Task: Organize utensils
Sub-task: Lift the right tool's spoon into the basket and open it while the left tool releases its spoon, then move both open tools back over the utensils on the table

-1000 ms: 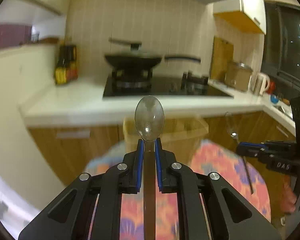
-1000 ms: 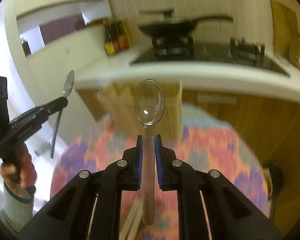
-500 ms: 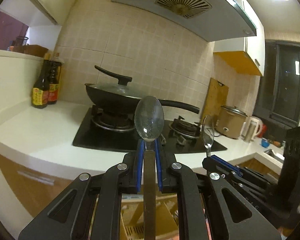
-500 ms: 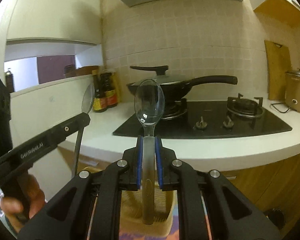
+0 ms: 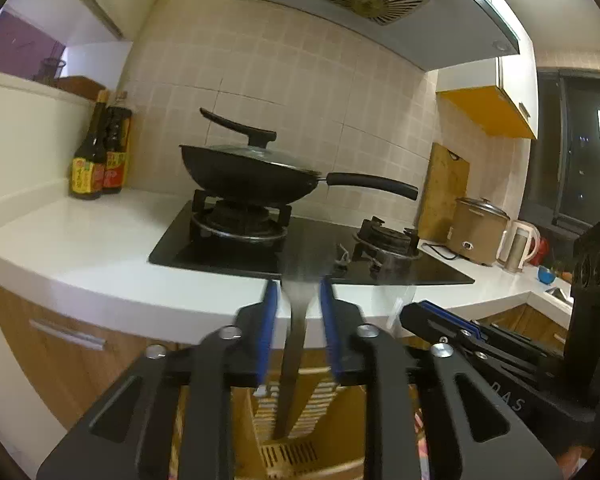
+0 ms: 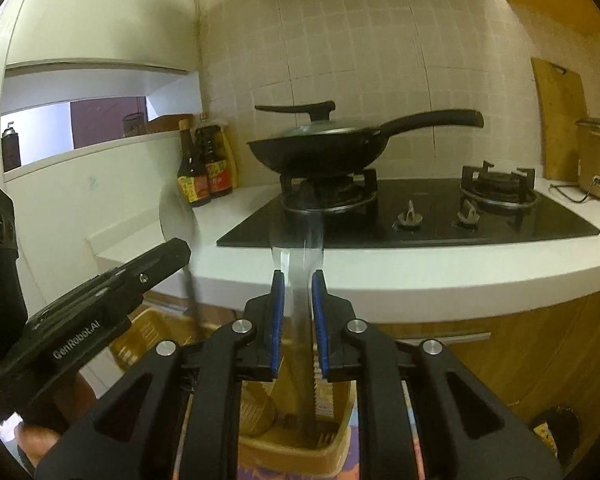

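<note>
Both jaws have parted since the earlier frame, releasing each spoon (image 5: 296, 320) (image 6: 300, 300); hold steady above the basket (image 6: 332, 436).

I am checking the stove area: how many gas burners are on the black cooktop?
2. The left burner sits under the black wok; the right burner is bare, nearer the rice cooker. No others show on the cooktop.

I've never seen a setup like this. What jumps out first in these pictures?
A blurred spoon drops between the open blue pads of the left tool, above a yellow basket. The right tool stands open around a clear spoon too. Behind, a black wok sits on the stove.
</note>
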A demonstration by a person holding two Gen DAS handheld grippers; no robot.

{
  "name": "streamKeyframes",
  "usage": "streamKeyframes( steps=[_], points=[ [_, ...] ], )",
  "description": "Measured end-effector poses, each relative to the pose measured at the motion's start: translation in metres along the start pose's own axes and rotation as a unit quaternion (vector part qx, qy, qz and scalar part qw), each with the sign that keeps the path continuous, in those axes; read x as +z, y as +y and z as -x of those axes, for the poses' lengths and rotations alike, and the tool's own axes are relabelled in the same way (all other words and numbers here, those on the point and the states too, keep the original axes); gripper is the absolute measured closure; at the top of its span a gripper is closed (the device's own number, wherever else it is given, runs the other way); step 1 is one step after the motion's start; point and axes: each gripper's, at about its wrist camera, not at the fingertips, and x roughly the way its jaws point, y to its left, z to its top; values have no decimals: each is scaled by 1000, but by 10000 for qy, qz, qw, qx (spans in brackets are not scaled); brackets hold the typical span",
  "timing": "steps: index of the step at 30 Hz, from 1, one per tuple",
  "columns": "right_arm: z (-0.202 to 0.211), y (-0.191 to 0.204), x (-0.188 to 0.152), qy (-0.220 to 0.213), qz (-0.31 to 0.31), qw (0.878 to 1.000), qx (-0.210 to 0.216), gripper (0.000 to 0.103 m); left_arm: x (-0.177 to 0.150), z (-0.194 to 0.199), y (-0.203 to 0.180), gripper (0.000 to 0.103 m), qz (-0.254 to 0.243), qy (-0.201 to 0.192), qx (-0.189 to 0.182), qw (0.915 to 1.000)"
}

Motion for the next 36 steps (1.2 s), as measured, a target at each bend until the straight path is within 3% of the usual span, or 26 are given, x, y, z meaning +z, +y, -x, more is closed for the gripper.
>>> streamKeyframes(
  steps=[4,5,7,8,9,11,17,26,30,36],
  points=[
    [12,-5,-6,157,-190,9996,142,88,1,13,6,74,84,74,-48,9999],
    [17,-6,-7,201,-235,9994,176,86,2,20,7,69,97,94,-54,9999],
    [26,-7,-10,274,-318,9989,231,79,3,31,10,57,139,124,-85,9998],
    [32,-9,-12,317,-375,9985,255,71,3,35,10,54,151,135,-109,9997],
    [39,-10,-14,348,-415,9982,263,62,4,42,11,54,167,160,-135,9996],
    [52,-10,-18,359,-464,9980,255,57,4,54,13,52,218,217,-179,9994],
    [92,0,-34,760,-404,9963,26,57,-2,100,15,47,148,458,-259,9985],
    [125,24,-84,1795,-274,9833,-74,57,-41,160,16,47,-179,975,280,9947],
    [129,34,-113,2221,-189,9743,-332,57,-64,176,20,47,-297,1300,534,9896],
    [128,26,-158,2923,-642,9534,-377,74,-96,186,44,47,-148,1952,661,9784]
  ],
)
